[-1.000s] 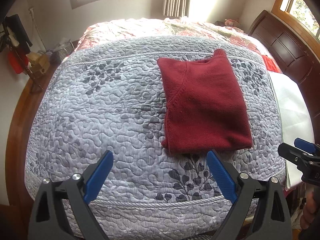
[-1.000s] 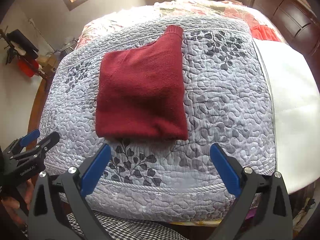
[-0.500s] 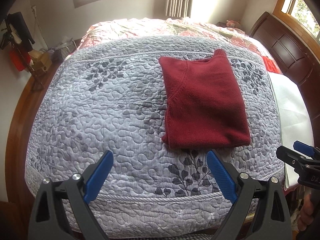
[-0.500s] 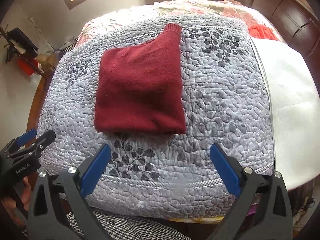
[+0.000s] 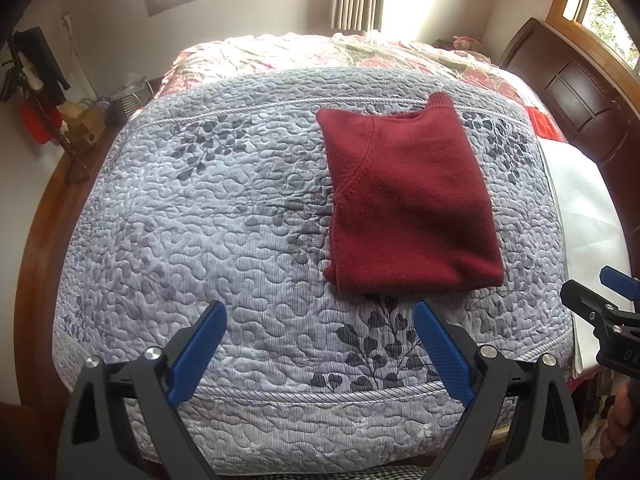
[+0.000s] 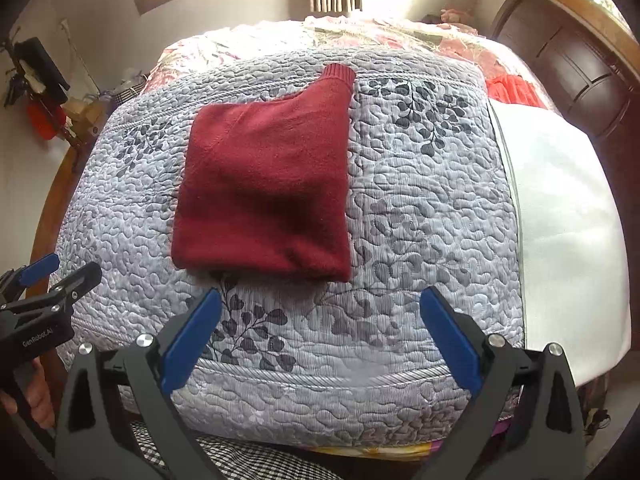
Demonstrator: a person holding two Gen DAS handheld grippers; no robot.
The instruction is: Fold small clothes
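Left wrist view: left tool [image 5: 316, 354] spread wide, empty, near edge of quilt [image 5: 208, 224]; red sweater [image 5: 408, 204] folded flat, right of centre on bed; right tool [image 5: 592, 300] at far right, empty, opening unclear from here. Right wrist view: right tool [image 6: 320, 336] spread wide, holding nothing. For a further fold, best to pinch both near corners together and lift evenly. Compared with a second ago: sweater unmoved, both tools drawn slightly back.

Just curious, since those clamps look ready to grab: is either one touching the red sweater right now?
No. The red sweater lies folded on the quilt, beyond the open left gripper and right gripper.
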